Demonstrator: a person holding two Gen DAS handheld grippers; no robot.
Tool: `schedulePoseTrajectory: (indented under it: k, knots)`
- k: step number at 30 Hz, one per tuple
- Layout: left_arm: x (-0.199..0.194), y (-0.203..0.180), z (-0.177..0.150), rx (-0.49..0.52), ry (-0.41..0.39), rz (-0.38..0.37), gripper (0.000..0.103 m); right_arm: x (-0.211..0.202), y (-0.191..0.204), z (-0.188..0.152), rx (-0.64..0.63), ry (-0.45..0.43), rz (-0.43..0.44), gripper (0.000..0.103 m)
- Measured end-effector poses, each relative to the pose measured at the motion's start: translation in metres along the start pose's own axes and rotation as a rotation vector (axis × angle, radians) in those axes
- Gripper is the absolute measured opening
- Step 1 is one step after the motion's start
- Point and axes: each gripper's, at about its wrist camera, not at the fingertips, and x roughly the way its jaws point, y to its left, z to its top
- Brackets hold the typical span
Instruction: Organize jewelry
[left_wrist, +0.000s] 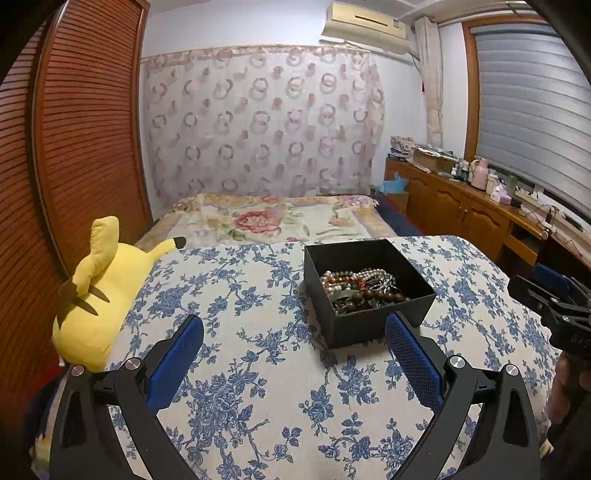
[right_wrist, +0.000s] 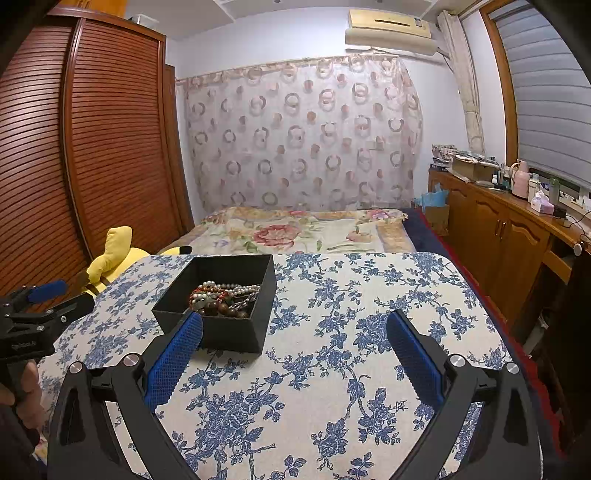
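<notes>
A black open box (left_wrist: 384, 321) stands on the table with the blue-flowered cloth (left_wrist: 258, 369). It holds a tangle of bead bracelets and necklaces (left_wrist: 362, 288), pearl, brown and red. My left gripper (left_wrist: 295, 328) is open and empty, just in front of the box, which sits ahead to its right. In the right wrist view the box (right_wrist: 229, 328) is ahead to the left, the jewelry (right_wrist: 225, 295) inside it. My right gripper (right_wrist: 295, 325) is open and empty, with its left finger (right_wrist: 173, 362) in front of the box's near wall.
A yellow plush toy (left_wrist: 99, 291) lies at the table's left edge. A bed (left_wrist: 273, 218) is beyond the table. A wooden wardrobe (left_wrist: 66, 147) is at left, a cluttered wooden cabinet (left_wrist: 461, 206) at right. The other gripper shows at the right edge of the left wrist view (left_wrist: 557, 306).
</notes>
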Motion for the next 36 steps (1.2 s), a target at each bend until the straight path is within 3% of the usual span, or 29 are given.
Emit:
schedulePoseTrajectory:
  k: [36]
  knots:
    - [-0.0007, 0.0019, -0.0036, -0.002, -0.001, 0.005, 0.095, -0.0001, -0.0004, -0.0004, -0.001, 0.002, 0.001, 0.101]
